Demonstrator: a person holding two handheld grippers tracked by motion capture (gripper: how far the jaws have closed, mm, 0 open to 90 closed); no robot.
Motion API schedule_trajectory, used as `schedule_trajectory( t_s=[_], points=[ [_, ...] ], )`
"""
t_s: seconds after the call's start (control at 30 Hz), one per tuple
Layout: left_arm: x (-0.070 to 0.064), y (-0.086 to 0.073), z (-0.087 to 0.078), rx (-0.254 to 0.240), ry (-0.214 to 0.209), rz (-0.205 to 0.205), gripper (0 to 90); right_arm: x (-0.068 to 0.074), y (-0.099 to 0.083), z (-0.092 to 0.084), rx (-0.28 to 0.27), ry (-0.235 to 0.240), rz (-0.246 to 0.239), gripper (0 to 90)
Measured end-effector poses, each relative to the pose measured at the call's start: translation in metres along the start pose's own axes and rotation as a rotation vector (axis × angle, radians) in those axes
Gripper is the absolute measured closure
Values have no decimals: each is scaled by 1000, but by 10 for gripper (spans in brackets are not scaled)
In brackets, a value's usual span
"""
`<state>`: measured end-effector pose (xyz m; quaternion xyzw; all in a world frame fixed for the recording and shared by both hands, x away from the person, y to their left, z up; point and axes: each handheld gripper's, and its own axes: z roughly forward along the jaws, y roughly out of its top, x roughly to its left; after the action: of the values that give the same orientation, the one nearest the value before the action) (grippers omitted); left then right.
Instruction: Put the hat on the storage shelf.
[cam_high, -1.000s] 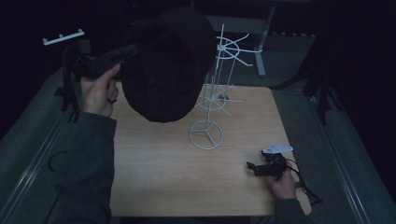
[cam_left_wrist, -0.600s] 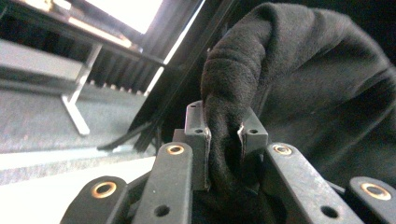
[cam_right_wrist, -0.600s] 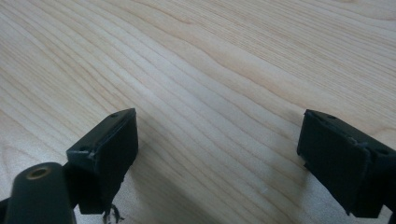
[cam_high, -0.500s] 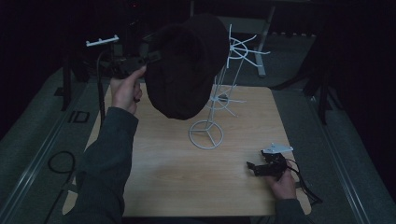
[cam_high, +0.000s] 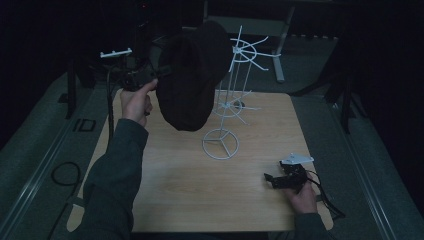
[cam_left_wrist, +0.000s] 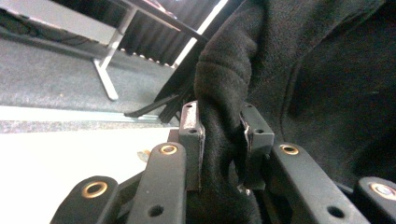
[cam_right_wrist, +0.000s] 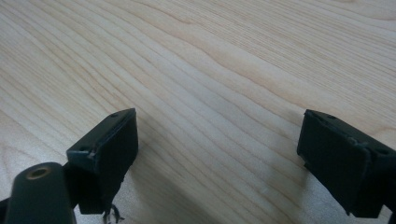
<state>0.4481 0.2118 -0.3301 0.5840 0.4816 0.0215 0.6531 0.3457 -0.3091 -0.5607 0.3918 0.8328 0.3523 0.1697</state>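
1. The black fleece hat (cam_high: 192, 75) hangs in the air beyond the table's (cam_high: 175, 200) far-left part, against the upper arms of the white wire stand (cam_high: 231, 95). Whether it is hooked on an arm cannot be told.
2. In the left gripper view a thick fold of the hat (cam_left_wrist: 219, 121) runs straight up between the jaws of the left gripper (cam_left_wrist: 219, 135), filling the gap from pad to pad.
3. Left gripper (cam_high: 145, 77): jaws narrowly parted and have just been opening slightly, yet the fabric still sits pinched between the pads; grip on the hat's edge.
4. Right gripper (cam_high: 285, 180): rests on the table near the near-right corner, jaws spread wide. In the right gripper view (cam_right_wrist: 215, 154) there is only bare wood grain between them; nothing held or touched.
5. Hat: dark, soft, nubby pile, slack and rounded, bunched into a roll where it is gripped.
6. Stand: round wire base on the table's middle, thin mast, two tiers of radiating arms.
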Motion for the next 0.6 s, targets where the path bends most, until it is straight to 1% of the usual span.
schedule_trajectory(
  t_s=[0.03, 0.07, 0.17, 0.2, 0.33, 0.47, 0.6],
  points=[
    [7, -4, 1, 5, 8, -17, 752, 0, 0, 0, 0, 0, 0, 123],
    [8, -4, 1, 16, 20, -11, 751, 0, 0, 0, 0, 0, 0, 123],
    [8, -5, 2, 25, 34, -5, 746, 0, 0, 0, -1, -1, -1, 123],
    [7, -5, 3, 27, 41, 3, 740, 0, 0, 0, -1, -1, -1, 123],
    [6, -5, 4, 34, 57, 10, 700, 0, 0, 0, 0, 0, 0, 123],
    [7, -5, 6, 42, 66, 2, 652, 0, 0, 0, 0, -1, 0, 123],
    [8, -5, 8, 42, 66, -9, 617, 0, 0, 0, -1, 0, 0, 123]
  ],
)
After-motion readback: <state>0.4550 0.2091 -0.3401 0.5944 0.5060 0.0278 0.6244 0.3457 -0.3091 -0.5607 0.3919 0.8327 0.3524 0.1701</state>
